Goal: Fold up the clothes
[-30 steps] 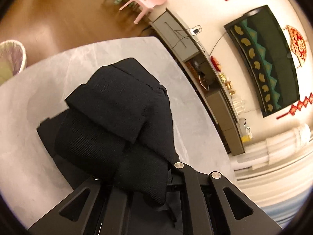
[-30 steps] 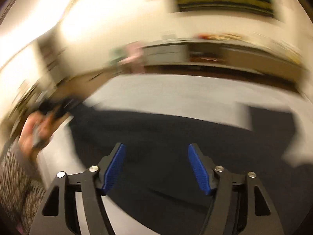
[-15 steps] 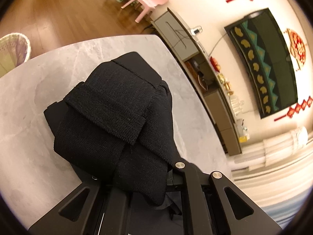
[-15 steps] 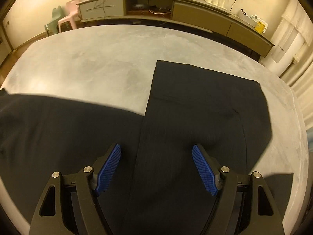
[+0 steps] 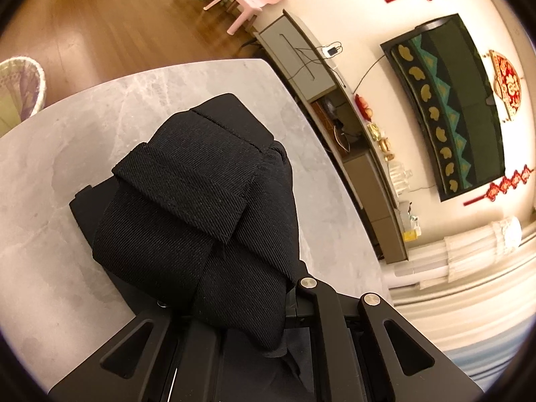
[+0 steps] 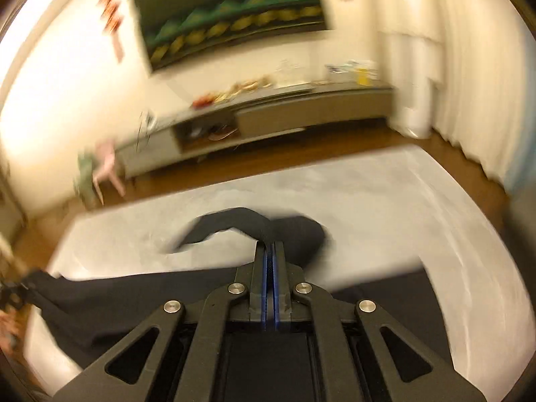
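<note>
Your left gripper and right gripper each pinch a bunch of the black trousers, which sag onto the grey table. You're mid-fold, I'd judge: nothing lies flat yet, and laying it over and smoothing remain.

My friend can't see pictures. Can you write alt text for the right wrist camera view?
The right claw, its blue pads pressed together after just closing, pinches a raised fold of black woven fabric clothing above a pale grey marble-look table. The picture is blurred. Behind stand a long grey low cabinet and a dark wall screen.
</note>
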`<state>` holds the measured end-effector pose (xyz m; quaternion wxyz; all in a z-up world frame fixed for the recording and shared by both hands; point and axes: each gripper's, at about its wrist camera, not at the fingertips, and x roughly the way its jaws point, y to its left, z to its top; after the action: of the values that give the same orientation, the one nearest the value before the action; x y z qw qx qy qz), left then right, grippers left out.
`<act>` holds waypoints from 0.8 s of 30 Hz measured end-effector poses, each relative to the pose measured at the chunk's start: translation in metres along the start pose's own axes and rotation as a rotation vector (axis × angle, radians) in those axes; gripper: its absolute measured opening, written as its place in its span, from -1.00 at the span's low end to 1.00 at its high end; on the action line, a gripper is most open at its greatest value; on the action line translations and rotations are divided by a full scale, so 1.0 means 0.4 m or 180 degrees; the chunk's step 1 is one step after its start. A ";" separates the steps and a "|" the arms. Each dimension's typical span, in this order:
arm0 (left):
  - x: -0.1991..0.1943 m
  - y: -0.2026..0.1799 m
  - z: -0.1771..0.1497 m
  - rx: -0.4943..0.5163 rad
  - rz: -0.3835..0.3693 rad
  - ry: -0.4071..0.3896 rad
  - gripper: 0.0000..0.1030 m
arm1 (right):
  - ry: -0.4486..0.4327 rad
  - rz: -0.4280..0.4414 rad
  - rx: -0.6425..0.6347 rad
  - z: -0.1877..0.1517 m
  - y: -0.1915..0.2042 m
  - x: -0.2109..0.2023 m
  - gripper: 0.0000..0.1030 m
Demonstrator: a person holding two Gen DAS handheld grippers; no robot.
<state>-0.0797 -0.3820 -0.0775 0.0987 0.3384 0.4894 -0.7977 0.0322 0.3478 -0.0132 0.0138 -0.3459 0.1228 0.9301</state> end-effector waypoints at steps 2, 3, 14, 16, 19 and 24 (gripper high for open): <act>0.001 -0.002 -0.006 0.0033 0.0037 0.0008 -0.85 | 0.0244 -0.0072 0.0269 -0.114 -0.106 -0.033 -0.92; 0.001 -0.001 -0.010 0.0046 0.0068 0.0009 -0.85 | 0.0431 -0.0106 0.0371 -0.171 -0.142 -0.019 -0.90; 0.022 0.044 -0.055 0.0179 0.0338 0.0164 -0.82 | 0.0860 -0.0597 -0.0516 -0.309 -0.060 0.073 0.25; 0.026 0.045 -0.053 0.0209 0.0343 0.0179 -0.82 | 0.0859 -0.0693 -0.1010 -0.315 0.004 0.087 0.33; 0.030 0.038 -0.052 0.0267 0.0346 0.0191 -0.82 | 0.0864 -0.0848 -0.1774 -0.339 0.087 0.127 0.33; 0.031 0.030 -0.051 0.0367 0.0366 0.0199 -0.82 | 0.1113 -0.0937 -0.2244 -0.330 0.112 0.194 -0.65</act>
<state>-0.0740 -0.3685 -0.1000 0.1094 0.3958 0.4253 -0.8066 0.0527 0.2683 -0.1501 0.0063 -0.4960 -0.2532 0.8306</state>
